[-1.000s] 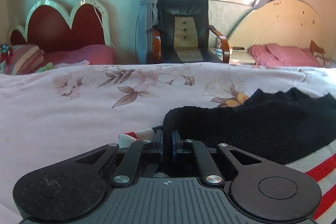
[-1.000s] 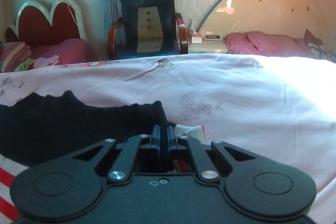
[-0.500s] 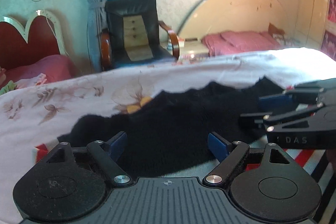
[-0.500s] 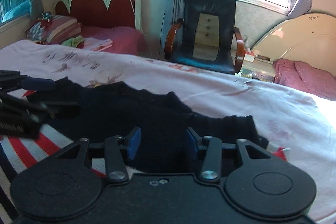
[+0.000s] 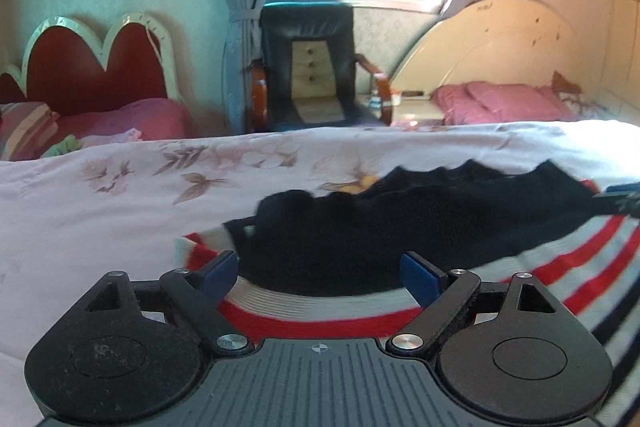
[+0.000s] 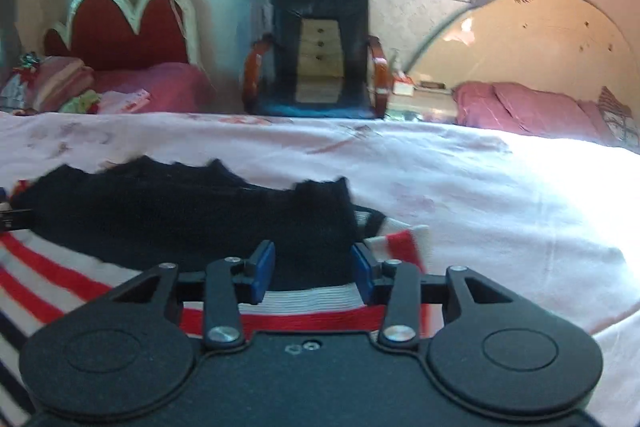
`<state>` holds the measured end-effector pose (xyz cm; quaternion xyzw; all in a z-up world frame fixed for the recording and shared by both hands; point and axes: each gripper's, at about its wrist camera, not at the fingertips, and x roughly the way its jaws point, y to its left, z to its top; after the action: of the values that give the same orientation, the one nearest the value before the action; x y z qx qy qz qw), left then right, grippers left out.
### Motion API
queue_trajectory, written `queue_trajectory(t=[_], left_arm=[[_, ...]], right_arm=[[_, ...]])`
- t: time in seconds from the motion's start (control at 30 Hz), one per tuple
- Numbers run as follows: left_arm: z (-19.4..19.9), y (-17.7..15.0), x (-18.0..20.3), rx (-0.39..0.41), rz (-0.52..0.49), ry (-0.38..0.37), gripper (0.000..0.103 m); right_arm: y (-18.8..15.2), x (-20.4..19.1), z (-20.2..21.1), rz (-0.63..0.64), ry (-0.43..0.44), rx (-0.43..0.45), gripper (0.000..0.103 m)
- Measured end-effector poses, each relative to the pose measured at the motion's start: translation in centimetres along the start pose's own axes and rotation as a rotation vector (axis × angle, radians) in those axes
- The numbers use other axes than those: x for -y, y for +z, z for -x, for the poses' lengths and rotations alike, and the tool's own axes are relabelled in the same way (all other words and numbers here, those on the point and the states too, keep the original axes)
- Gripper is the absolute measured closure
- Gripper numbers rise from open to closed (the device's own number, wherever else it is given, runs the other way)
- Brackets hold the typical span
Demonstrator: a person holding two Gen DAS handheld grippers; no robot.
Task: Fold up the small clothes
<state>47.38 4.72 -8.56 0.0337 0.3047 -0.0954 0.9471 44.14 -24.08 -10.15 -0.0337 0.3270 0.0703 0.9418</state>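
A small knitted sweater lies on the bed, black on top with red, white and dark stripes below. It also shows in the right wrist view. My left gripper is open and empty, low over the sweater's left end, with its blue pads apart. My right gripper is open and empty over the sweater's right end. The tip of the right gripper shows at the right edge of the left wrist view.
The bed has a pale pink floral sheet. Behind it stand a black armchair, a red scalloped headboard with bedding, and a cream rounded headboard with pink pillows. A window with blue curtains is behind the chair.
A second ago both grippers were shut on the sweater's folded edge. They have let go and opened, then drawn back and turned; the sweater lies flat on the bed.
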Motion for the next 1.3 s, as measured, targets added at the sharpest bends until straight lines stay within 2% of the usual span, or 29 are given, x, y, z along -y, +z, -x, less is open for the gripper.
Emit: queue_trajectory(t=[0.13,0.23,0.3,0.57,0.67,0.8,0.87,0.93,1.0,1.1,1.2,1.3], left_arm=[[1.7,-1.7,4.9,-0.013,-0.052,-0.019,0.015],[1.4,-3.1,6.7,-0.055,-0.066,0.004,0.015],[1.6,-3.7,6.5,-0.044,-0.049,0.007,0.015],[1.9,-4.1,6.1,-0.048,-0.062,0.027,0.009],[2.2,-4.3,5.0,-0.054,-0.051,0.041,0.006],[3.1,-5.1,2.3,-0.056,-0.025,0.092,0.004],[3.4,-5.7,0.4,-0.063,0.033,0.089,0.002],[3.4,-5.6,0.0,-0.072,0.042,0.087,0.002],[4.0,-4.8,1.0,-0.085,0.035,0.112,0.002],[6.1,-4.2,3.0,-0.034,0.039,0.051,0.002],[6.8,-4.8,5.6,-0.047,0.001,0.007,0.002],[6.8,-6.5,7.7,-0.075,-0.049,-0.003,0.002]], right_arm=[[-2.1,-5.2,0.7,0.107,0.09,-0.043,0.062],[-3.2,-7.6,0.6,0.156,0.082,-0.058,0.06],[-3.5,-7.8,0.5,0.153,0.07,-0.058,0.061],[-3.8,-6.2,0.9,0.112,0.056,-0.078,0.053],[-4.0,-4.1,1.6,0.087,0.01,-0.084,0.053],[-4.8,0.2,2.6,0.019,-0.102,-0.095,0.053],[-5.2,2.1,2.9,-0.038,-0.094,-0.1,0.053],[-5.2,2.4,3.1,-0.049,-0.089,-0.107,0.053],[-4.8,1.4,4.0,-0.051,-0.098,-0.095,0.056],[-4.7,-0.9,5.9,-0.031,-0.03,-0.047,0.057],[-5.3,-4.5,6.4,0.042,0.023,-0.057,0.057],[-6.5,-7.2,6.1,0.1,0.018,-0.087,0.056]])
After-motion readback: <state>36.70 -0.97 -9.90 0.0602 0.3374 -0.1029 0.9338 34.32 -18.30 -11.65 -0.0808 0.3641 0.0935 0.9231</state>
